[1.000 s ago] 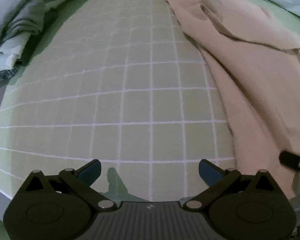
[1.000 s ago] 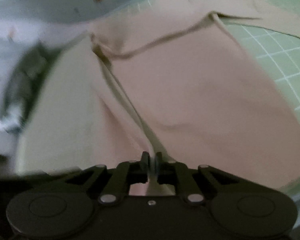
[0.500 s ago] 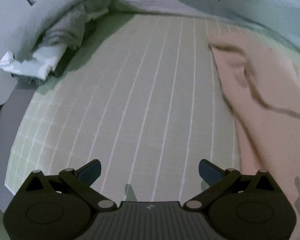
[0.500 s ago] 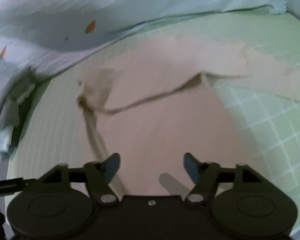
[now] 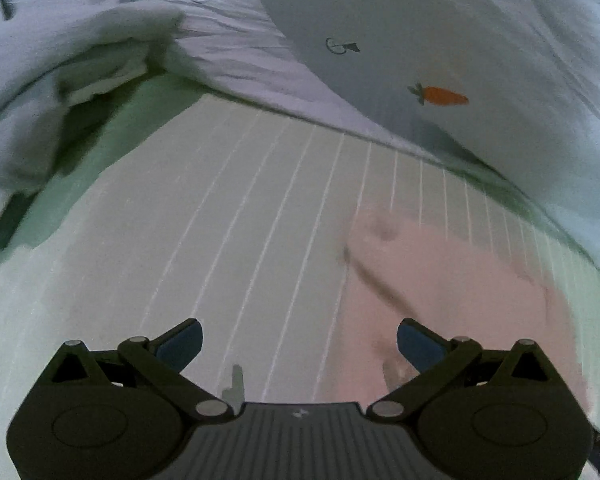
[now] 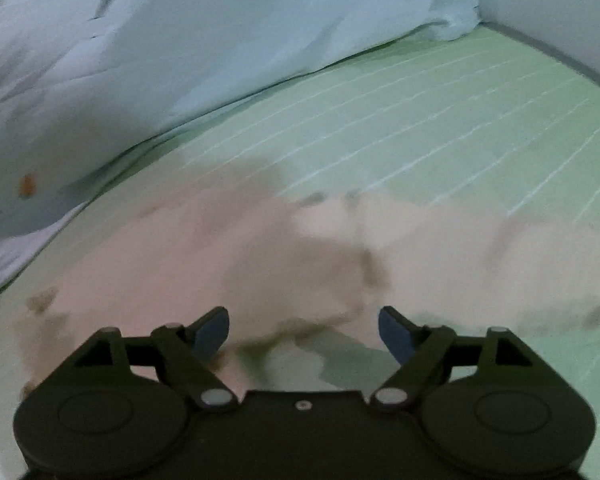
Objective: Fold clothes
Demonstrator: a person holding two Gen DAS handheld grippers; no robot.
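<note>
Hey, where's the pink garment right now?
The pink garment lies on the green grid mat, just ahead of the right gripper; in the left wrist view it's at lower right.

Beige-pink garment (image 6: 204,248), pale green white-gridded mat (image 5: 220,216), pale blue carrot-print sheet (image 5: 480,60)

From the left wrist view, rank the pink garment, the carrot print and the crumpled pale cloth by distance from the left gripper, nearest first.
1. Pink garment: just ahead, right of the left gripper.
2. Crumpled pale cloth: far left, at the green grid mat's edge.
3. Carrot print: upper right, on the pale sheet; close to the cloth in range.
</note>
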